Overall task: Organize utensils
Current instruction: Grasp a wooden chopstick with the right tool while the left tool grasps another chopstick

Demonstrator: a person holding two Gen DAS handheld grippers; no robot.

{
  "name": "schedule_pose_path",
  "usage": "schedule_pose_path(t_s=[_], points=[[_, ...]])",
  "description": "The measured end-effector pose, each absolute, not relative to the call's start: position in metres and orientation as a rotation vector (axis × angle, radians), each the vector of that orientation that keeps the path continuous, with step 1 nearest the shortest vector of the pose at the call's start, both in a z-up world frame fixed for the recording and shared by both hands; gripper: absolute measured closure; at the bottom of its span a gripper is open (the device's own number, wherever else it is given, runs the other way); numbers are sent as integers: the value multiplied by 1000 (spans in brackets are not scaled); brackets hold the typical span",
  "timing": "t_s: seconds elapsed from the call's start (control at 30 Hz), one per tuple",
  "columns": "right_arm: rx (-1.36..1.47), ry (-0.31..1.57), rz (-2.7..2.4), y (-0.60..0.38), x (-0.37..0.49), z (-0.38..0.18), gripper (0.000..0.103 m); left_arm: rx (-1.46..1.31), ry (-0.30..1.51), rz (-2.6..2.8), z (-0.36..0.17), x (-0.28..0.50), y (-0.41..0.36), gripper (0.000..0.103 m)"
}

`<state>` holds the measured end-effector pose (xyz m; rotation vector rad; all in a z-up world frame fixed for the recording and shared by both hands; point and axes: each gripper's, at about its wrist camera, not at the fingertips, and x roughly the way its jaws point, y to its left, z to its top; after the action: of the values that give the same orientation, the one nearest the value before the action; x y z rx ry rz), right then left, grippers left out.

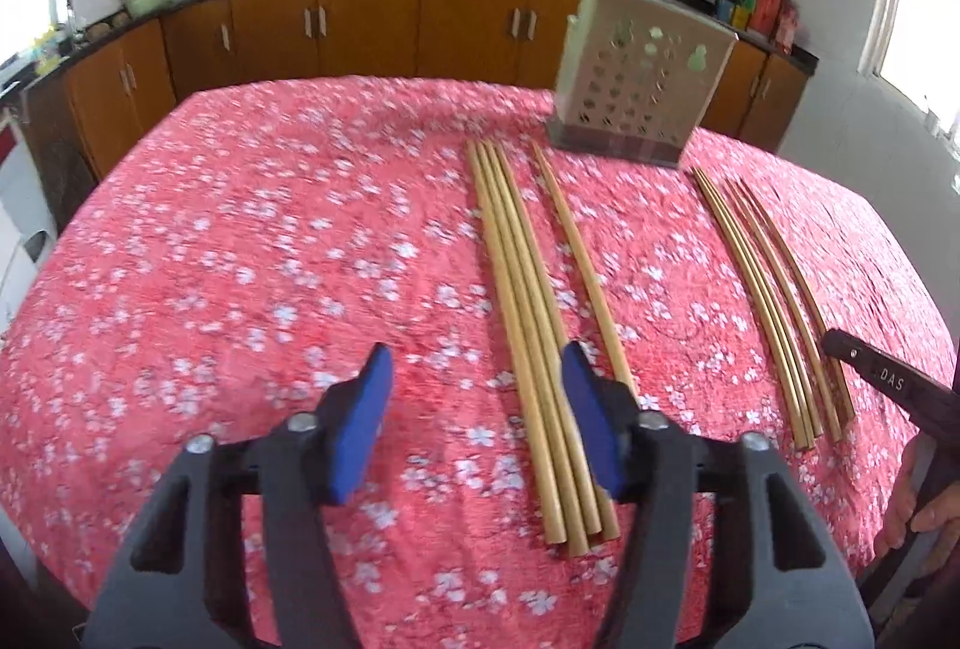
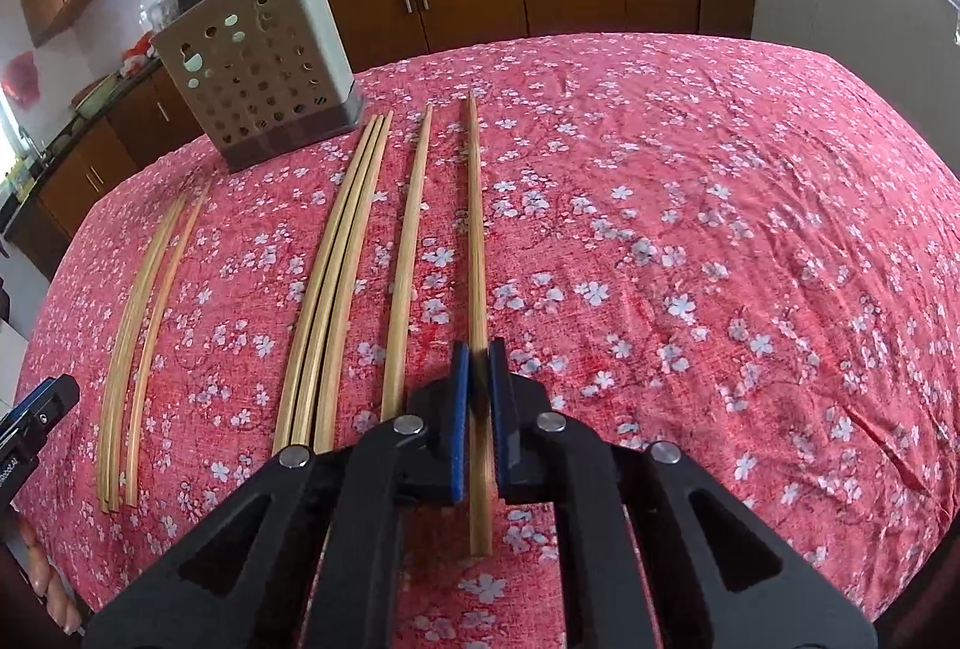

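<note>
Bamboo chopsticks lie in rows on a red flowered tablecloth (image 1: pixel 240 259). My left gripper (image 1: pixel 477 355) hovers open over the near end of a bundle of several chopsticks (image 1: pixel 516 289); the bundle runs between its blue pads without touching them, close to the right pad. A single chopstick (image 1: pixel 576 253) lies just right of that bundle. My right gripper (image 2: pixel 478 349) is shut on one chopstick (image 2: pixel 474 229), which still lies along the cloth. A perforated metal utensil holder (image 1: pixel 636 90) (image 2: pixel 258 78) stands upright at the far end of the rows.
Left of the held chopstick lie another single one (image 2: pixel 411 241), a tight group of three (image 2: pixel 336 289) and a far-left group (image 2: pixel 144 325). A hand (image 1: pixel 924 511) shows at the right edge. Kitchen cabinets (image 1: pixel 360 24) and a counter run behind the table.
</note>
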<state>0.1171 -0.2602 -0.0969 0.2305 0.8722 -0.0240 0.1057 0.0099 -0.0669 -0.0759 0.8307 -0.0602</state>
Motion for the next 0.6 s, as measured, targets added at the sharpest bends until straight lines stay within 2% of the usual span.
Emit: schedule_pose_path(t_s=[0.13,0.2,0.47,0.6], points=[[212,871,-28,-259,117,-96,95,-57,885,-73,-75,118,5,66],[208,873,-26,-259,117,-94,95,-59,907,-72,-79,122,6,69],[177,871,-33,-256,123,-96,95,-16,927,-60,-87,129,7,71],[170,870,-18,-253,124,-96,95,15,927,-32,-88,141,10,90]])
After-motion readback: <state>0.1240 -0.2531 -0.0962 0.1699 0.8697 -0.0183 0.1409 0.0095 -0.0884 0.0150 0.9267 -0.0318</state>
